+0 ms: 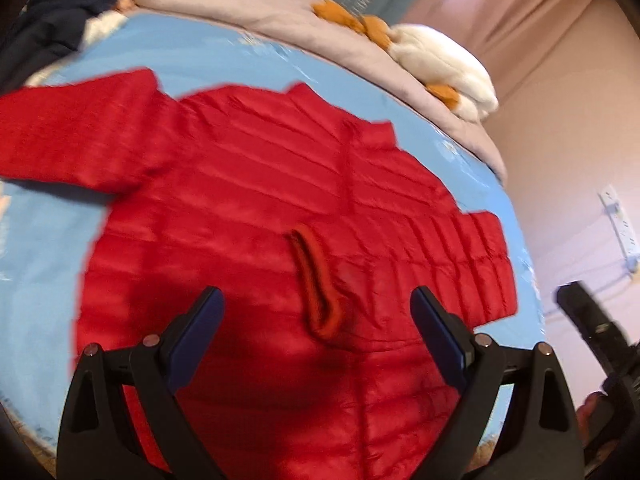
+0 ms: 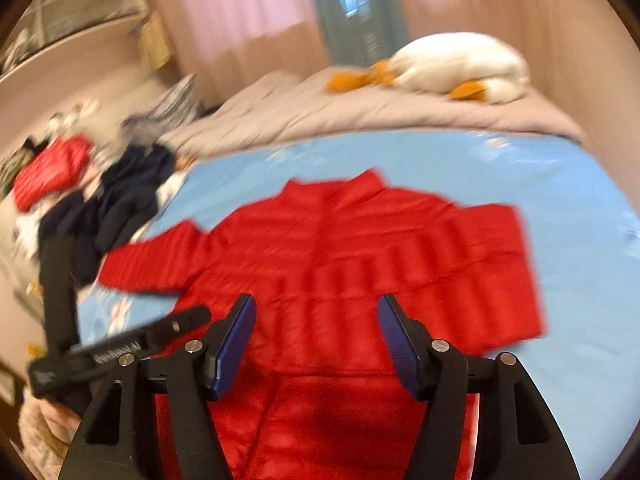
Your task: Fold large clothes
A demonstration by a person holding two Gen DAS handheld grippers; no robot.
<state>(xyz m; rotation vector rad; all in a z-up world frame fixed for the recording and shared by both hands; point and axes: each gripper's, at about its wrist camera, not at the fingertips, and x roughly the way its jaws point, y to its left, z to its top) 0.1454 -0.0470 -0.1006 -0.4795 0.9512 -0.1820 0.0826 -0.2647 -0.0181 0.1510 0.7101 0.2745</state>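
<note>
A red quilted jacket (image 1: 256,208) lies flat on the light blue bed sheet (image 1: 36,264), collar toward the far side. One sleeve (image 1: 76,128) stretches out to the left; the other sleeve (image 1: 476,264) is folded across the body, its ribbed cuff (image 1: 316,284) near the middle. My left gripper (image 1: 316,304) hovers open over the jacket's lower part, nothing between its blue pads. In the right wrist view the jacket (image 2: 340,240) fills the centre, and my right gripper (image 2: 316,306) stands open above its hem, holding nothing. The left gripper's black body (image 2: 120,350) shows at lower left.
A white plush goose (image 2: 460,64) with orange feet lies on a grey duvet (image 2: 320,108) at the far side. A heap of dark navy clothes (image 2: 120,204) and another red garment (image 2: 52,172) sit at the left. A wall and socket strip (image 1: 620,228) border the bed's right edge.
</note>
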